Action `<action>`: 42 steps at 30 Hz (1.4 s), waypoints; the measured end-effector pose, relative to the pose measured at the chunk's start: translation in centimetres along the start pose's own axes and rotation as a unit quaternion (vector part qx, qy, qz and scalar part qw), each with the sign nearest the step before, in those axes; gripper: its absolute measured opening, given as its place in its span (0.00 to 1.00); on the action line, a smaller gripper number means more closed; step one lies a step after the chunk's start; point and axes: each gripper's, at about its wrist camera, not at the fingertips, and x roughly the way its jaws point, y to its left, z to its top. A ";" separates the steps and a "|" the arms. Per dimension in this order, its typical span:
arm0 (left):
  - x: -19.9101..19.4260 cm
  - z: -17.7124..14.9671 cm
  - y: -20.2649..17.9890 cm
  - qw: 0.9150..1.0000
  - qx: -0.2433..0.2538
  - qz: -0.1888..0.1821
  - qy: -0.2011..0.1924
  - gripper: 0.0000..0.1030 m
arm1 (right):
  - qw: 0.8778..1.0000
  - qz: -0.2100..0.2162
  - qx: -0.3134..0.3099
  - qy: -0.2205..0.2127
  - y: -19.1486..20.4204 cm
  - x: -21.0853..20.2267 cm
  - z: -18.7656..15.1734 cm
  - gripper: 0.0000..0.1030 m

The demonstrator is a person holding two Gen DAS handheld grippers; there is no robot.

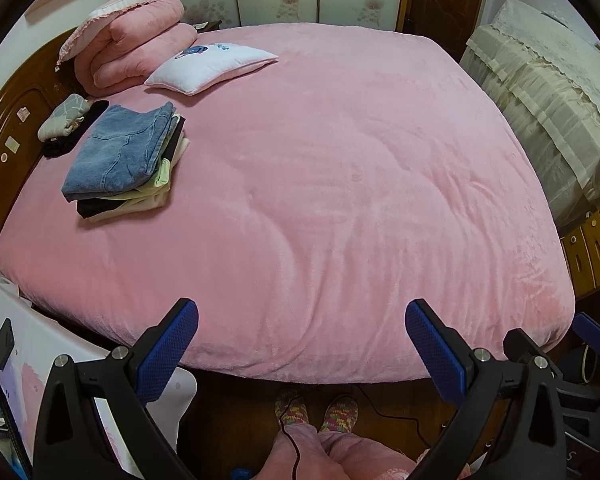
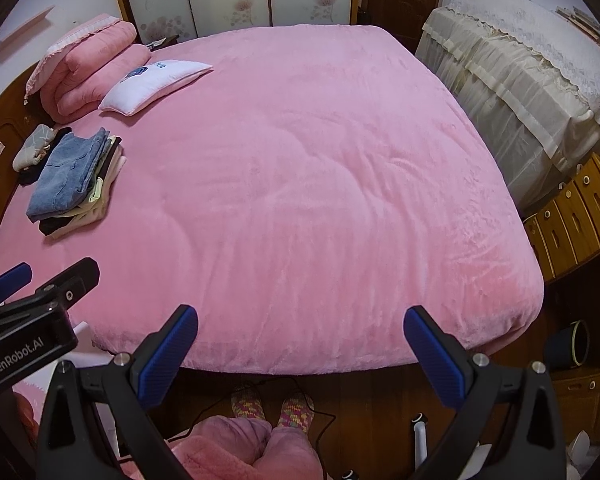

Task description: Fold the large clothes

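Note:
A stack of folded clothes (image 1: 126, 160) (image 2: 74, 182), blue jeans on top of pale and black pieces, lies on the left side of the pink bed (image 1: 340, 200) (image 2: 320, 200). No unfolded garment shows on the bed. My left gripper (image 1: 302, 320) is open above the bed's near edge, nothing between its blue pads. My right gripper (image 2: 300, 326) is likewise open and empty over the near edge. The left gripper (image 2: 44, 280) appears at the left of the right wrist view; the right gripper's blue finger (image 1: 592, 330) shows at the right edge of the left wrist view.
A white pillow (image 1: 210, 66) and a rolled pink quilt (image 1: 136, 40) lie by the wooden headboard (image 1: 8, 136). A grey patterned cloth (image 1: 62, 118) sits on dark fabric. A lace-covered cabinet (image 2: 520, 80) flanks the right side. The person's socked feet (image 1: 316, 410) stand on the floor below.

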 end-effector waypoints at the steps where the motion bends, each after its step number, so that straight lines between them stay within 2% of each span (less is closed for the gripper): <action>1: 0.1 0.0 0.0 1.000 0.001 0.000 0.000 1.00 | 1.000 0.000 0.000 0.001 0.0 0.1 0.1 1.00; 42: 2.2 2.1 1.8 0.999 0.031 -0.024 0.009 1.00 | 0.999 -0.017 0.017 0.049 1.6 2.7 1.0 1.00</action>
